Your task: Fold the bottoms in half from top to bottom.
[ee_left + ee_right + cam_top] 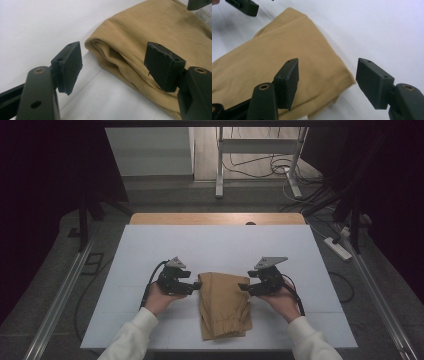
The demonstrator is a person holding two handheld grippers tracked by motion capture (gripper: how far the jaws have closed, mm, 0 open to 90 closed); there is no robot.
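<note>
A folded tan garment (pixel 223 305) lies on the white board (pixel 220 245), near its front middle. My left gripper (pixel 196 285) sits at the garment's far left corner and my right gripper (pixel 243 286) at its far right corner, pointing toward each other. In the left gripper view the left gripper (pixel 113 60) is open, its pads (pixel 72 57) clear of the garment's layered fold (pixel 155 27). In the right gripper view the right gripper (pixel 328 72) is open over the garment's corner (pixel 274 50), with nothing pressed between its pads.
A strip of wooden tabletop (pixel 215 218) shows beyond the board. Metal rails (pixel 60 295) run along both sides. On the floor to the right lie a power strip (pixel 338 248) and cables. A stand's legs (pixel 219 165) rise at the back.
</note>
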